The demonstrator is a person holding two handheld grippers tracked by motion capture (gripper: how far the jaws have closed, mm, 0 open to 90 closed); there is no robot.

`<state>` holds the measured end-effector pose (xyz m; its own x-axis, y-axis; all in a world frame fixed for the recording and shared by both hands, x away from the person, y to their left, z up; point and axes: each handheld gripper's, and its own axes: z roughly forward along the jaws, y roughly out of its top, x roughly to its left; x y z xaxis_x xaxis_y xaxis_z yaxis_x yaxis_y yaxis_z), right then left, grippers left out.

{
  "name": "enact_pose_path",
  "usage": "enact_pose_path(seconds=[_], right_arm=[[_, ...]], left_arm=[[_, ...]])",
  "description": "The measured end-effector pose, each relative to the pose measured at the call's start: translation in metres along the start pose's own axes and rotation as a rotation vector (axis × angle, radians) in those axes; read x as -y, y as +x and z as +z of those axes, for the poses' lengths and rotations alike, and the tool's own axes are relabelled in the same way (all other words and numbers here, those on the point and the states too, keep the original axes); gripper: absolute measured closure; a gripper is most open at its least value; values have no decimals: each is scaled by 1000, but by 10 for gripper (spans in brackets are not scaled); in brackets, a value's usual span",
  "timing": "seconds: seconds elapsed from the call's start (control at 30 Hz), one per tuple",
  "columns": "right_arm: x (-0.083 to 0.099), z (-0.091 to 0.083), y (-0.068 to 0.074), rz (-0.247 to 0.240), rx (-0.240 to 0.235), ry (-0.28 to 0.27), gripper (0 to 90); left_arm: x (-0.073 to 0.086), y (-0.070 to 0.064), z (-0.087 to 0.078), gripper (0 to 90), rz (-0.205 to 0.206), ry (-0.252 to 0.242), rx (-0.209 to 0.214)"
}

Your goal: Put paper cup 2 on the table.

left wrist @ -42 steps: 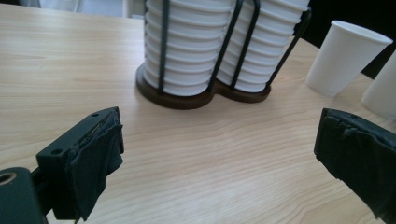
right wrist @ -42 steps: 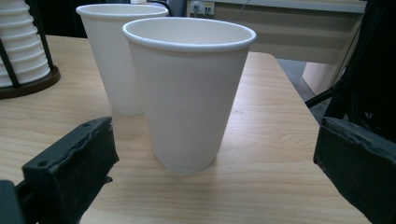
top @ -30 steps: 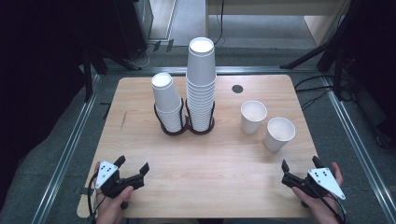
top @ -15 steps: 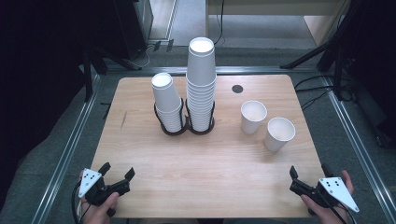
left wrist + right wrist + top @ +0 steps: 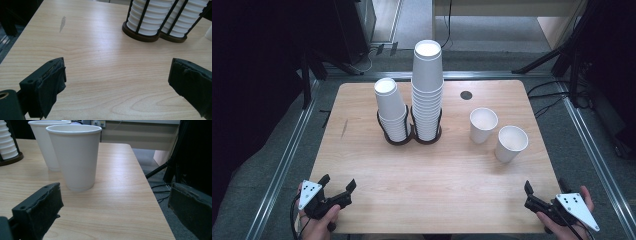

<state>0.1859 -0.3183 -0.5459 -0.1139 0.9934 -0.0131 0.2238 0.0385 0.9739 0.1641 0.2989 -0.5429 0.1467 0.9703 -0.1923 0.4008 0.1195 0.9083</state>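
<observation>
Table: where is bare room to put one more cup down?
Free: the front strip of the table between the left hand-held gripper and right hand-held gripper, and the left side beside the cup holder. Crowded: the right side, around two loose cups.

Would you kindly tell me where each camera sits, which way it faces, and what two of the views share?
High view: above the near edge, looking forward and down on the light wooden table; both hands hold the left gripper and right gripper.
Left gripper view: low, facing the black wire cup holder; open jaws.
Right gripper view: low, facing the nearer white paper cup; open jaws.
Shared: both gripper views catch that holder.
</observation>
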Motion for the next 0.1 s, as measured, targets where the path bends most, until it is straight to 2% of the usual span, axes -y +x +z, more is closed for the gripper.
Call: enact_pose_path(seconds=[0.1], right_arm=[[-1, 0, 0, 2, 1, -4, 0]], left_arm=[[0, 0, 2, 14, -4, 6, 1]])
